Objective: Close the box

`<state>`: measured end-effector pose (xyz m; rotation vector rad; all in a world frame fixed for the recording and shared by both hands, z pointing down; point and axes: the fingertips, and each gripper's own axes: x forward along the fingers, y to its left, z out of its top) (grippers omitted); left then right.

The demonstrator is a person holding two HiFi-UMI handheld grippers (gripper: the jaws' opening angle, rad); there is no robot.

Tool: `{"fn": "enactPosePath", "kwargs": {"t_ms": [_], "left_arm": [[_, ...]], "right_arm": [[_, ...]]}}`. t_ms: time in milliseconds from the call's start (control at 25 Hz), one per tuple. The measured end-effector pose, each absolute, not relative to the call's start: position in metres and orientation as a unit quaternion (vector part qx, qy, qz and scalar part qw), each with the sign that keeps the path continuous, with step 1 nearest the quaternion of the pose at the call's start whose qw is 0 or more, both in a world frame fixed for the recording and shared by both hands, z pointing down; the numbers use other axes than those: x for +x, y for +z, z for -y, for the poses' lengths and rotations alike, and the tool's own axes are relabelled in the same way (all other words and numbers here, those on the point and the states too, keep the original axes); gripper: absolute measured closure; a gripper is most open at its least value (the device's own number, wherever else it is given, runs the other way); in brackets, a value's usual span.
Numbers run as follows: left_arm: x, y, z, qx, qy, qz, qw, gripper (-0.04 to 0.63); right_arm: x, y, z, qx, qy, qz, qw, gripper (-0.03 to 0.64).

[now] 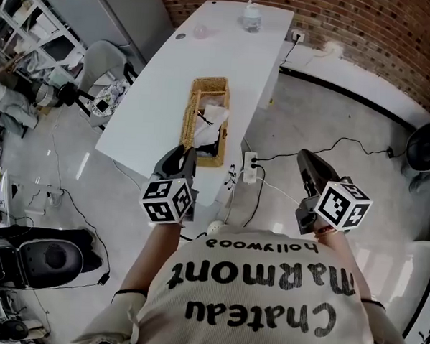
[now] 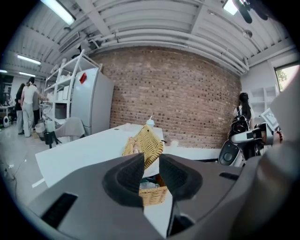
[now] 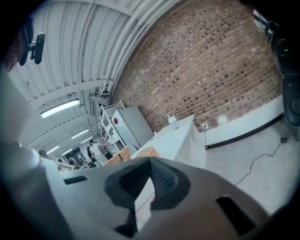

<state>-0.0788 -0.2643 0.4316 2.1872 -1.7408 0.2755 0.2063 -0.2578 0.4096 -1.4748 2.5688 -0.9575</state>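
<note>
A long wicker box [image 1: 214, 84] lies on the white table [image 1: 162, 86] near its front end. Its lid [image 1: 190, 120] stands raised along the left side, and white cloth and dark items show inside. In the left gripper view the lid [image 2: 148, 143] leans over the box [image 2: 153, 195], seen through the jaws. My left gripper [image 1: 183, 157] [image 2: 151, 159] is open and empty, just short of the box's near end. My right gripper [image 1: 307, 162] [image 3: 150, 160] hangs over the floor to the right of the table. Its tips meet with nothing between them.
A clear bottle [image 1: 252, 17] and a small round thing [image 1: 201, 32] stand at the table's far end. A power strip [image 1: 250, 168] with cables lies on the floor by the table. A scooter [image 1: 45, 256] is at the lower left, a chair [image 1: 106, 61] and shelves at the left.
</note>
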Motion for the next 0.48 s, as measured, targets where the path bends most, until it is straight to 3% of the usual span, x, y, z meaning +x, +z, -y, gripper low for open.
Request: {"fn": "enactPosePath", "kwargs": {"t_ms": [480], "left_arm": [[-0.061, 0.446, 0.264, 0.771, 0.165, 0.602, 0.129, 0.489]], "right_arm": [[0.226, 0.414, 0.248, -0.483, -0.314, -0.817, 0.017, 0.614]]}}
